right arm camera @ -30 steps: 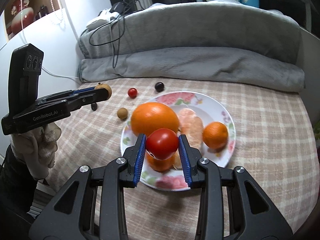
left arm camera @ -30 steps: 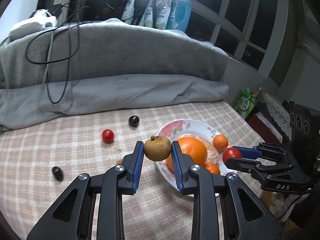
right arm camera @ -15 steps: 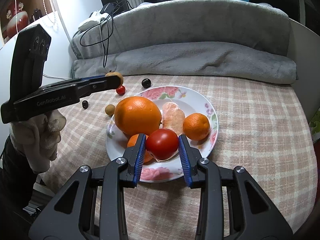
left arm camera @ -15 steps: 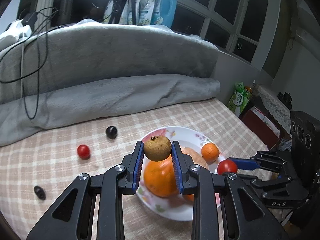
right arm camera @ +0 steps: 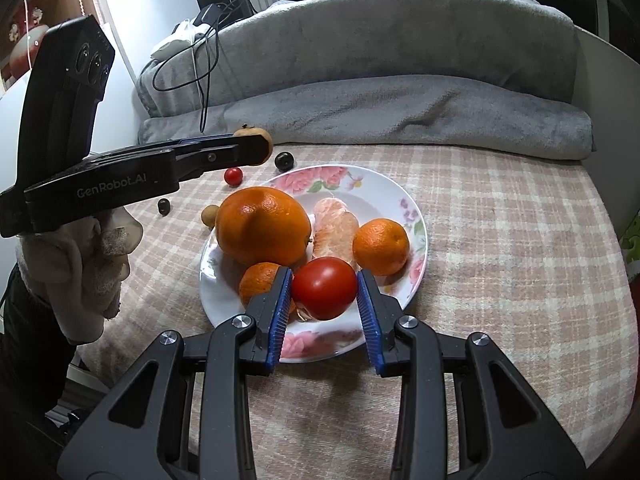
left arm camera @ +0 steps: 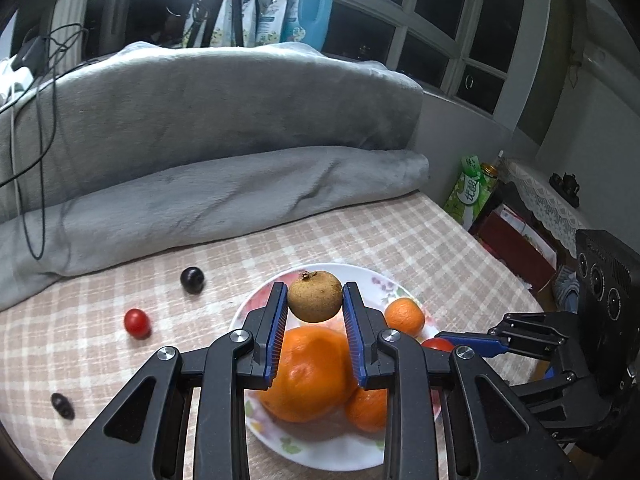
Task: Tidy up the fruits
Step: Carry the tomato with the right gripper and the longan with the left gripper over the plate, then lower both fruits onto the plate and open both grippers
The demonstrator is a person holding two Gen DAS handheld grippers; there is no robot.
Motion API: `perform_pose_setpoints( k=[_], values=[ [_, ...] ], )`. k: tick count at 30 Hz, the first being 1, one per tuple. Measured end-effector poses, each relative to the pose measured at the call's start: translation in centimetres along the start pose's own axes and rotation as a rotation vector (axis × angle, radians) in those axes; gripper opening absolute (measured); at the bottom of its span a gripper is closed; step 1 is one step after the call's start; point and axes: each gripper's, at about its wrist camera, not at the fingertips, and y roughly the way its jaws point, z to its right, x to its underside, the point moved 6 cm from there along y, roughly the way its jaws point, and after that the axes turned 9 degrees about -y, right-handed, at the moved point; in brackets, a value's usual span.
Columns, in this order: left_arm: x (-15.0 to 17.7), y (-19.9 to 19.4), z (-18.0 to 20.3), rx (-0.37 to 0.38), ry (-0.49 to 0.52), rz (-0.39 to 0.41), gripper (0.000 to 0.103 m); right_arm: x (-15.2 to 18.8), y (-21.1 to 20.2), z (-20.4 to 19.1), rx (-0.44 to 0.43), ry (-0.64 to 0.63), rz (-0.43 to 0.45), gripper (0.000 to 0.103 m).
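Note:
My left gripper (left arm camera: pixel 315 300) is shut on a brown longan (left arm camera: pixel 315 296) and holds it in the air above the floral plate (left arm camera: pixel 320 452). My right gripper (right arm camera: pixel 324 292) is shut on a red tomato (right arm camera: pixel 324 287) low over the plate's (right arm camera: pixel 384 188) near side. The plate holds a big orange (right arm camera: pixel 262 224), two mandarins (right arm camera: pixel 381 246), and a peeled mandarin (right arm camera: pixel 335 226). On the checked cloth lie a cherry tomato (left arm camera: pixel 137 323), a dark grape (left arm camera: pixel 192 279), another dark fruit (left arm camera: pixel 63 405) and a second longan (right arm camera: pixel 210 215).
A rolled grey blanket (left arm camera: pixel 224 196) lies along the back of the table, with cables (left arm camera: pixel 36 128) over it. The table's right edge drops to a green packet (left arm camera: pixel 468 192) and boxes. The left gripper's body (right arm camera: pixel 120 176) and gloved hand reach in at the left of the right wrist view.
My left gripper has moved right with the longan, from beside the plate to above it. My right gripper has drawn slightly nearer the plate's front rim with the tomato.

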Motion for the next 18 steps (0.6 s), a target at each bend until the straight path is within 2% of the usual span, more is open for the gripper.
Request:
perform_pose_setpoints(
  k=[18],
  values=[
    [-0.26, 0.53, 0.99, 0.016, 0.018, -0.009, 0.027, -0.34, 0.44, -0.31, -0.009, -0.008, 0.003, 0.035]
  ],
)
